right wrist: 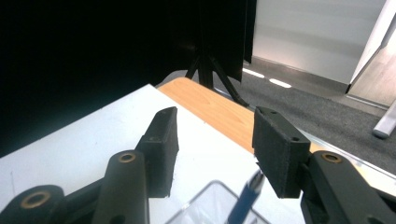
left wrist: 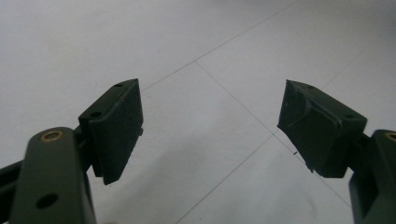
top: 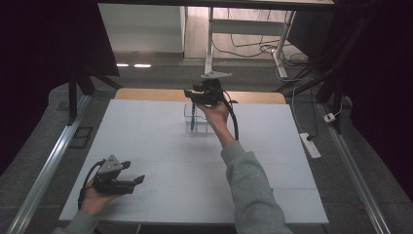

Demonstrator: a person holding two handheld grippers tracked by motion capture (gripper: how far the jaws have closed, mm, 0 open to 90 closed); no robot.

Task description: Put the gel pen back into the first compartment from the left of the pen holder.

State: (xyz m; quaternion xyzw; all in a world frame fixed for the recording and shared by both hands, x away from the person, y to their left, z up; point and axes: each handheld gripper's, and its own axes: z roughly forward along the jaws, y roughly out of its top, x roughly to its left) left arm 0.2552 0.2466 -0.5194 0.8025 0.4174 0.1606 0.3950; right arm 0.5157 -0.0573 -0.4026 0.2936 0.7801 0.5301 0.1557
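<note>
Looking along the right gripper [right wrist: 215,154]: blue pen [right wrist: 245,198] tip below.

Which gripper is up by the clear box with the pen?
The right gripper, far across the table above the clear box holding the blue pen; the left gripper sits near.

Blue pen [top: 193,116] stands upright, slightly tilted, inside clear plastic box [top: 197,127] at table's far-middle; pen tip end pokes above box rim [right wrist: 205,196], w/ silver band.
</note>
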